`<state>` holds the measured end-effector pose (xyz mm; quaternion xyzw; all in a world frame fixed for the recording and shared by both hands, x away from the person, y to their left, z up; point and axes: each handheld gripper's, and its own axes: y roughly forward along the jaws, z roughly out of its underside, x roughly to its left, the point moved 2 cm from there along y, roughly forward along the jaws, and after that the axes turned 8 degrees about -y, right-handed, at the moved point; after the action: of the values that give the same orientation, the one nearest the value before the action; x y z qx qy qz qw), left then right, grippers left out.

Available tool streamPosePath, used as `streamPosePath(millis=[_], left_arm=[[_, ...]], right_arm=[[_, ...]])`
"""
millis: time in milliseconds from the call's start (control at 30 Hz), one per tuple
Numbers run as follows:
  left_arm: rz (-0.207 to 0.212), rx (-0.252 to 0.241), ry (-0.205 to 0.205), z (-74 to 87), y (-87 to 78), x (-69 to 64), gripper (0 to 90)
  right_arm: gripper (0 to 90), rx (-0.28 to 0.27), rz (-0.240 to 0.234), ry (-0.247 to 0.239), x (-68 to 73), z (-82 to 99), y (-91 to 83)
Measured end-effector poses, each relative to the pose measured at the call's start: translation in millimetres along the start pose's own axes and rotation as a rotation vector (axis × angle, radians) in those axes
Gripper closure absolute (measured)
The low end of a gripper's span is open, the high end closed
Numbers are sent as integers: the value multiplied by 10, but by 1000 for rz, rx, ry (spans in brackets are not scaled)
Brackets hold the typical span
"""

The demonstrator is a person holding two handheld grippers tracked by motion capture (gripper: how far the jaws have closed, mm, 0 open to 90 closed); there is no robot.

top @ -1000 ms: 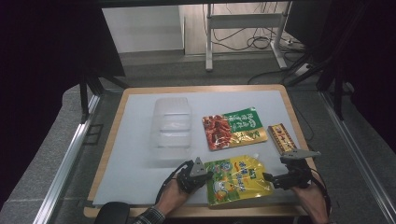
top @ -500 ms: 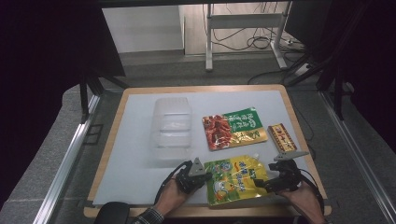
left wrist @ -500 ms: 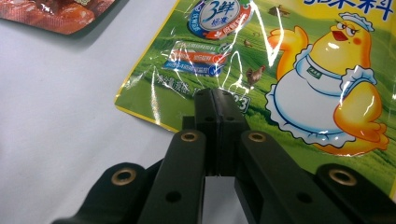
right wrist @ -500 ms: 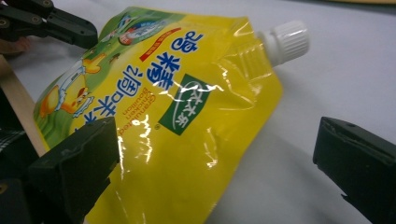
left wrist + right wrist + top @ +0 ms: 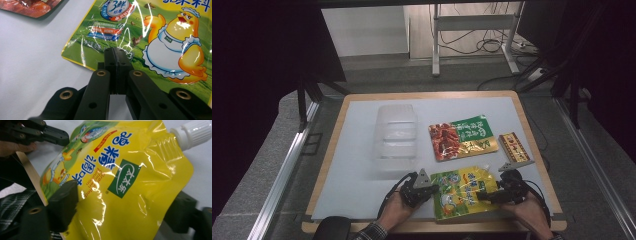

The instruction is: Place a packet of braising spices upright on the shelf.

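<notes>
A yellow-green spouted pouch (image 5: 461, 194) with a cartoon chicken lies near the table's front edge. In the left gripper view my left gripper (image 5: 116, 53) is shut, and its tips sit on the pouch (image 5: 162, 30) at its lower left edge. The high view puts that gripper (image 5: 432, 189) at the pouch's left side. My right gripper (image 5: 486, 195) is open at the pouch's right side. Its view has the pouch (image 5: 120, 170) slanting between the jaws of my right gripper (image 5: 122, 210), over one jaw and under the other. The white cap (image 5: 192, 131) points up and right.
A red and green food pouch (image 5: 462, 139) lies behind the yellow one, and a small brown packet (image 5: 512, 146) is to its right. A clear plastic container (image 5: 396, 137) stands at centre left on the white mat (image 5: 352, 165). The wooden table edge (image 5: 432, 226) is just below my hands.
My right gripper has moved left and down from beside the brown packet to the pouch's right edge. The left gripper has stayed where it was.
</notes>
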<state>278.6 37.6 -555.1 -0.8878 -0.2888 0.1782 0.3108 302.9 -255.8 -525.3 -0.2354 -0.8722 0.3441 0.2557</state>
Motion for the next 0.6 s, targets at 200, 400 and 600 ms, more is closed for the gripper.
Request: streamPosePath(millis=[200,400,600], left_arm=[[6,-4,-6,2,-3,9,900],[0,-21,5,13,-17,2,898],[-26,-55,-5,26,-87,-6,863]], right_arm=[[492,-21,-54,21,-22,-8,-16],[694,-23,-53,-2,-12,-22,-31],[852,-63,-74,-5,-8,-65,-90]])
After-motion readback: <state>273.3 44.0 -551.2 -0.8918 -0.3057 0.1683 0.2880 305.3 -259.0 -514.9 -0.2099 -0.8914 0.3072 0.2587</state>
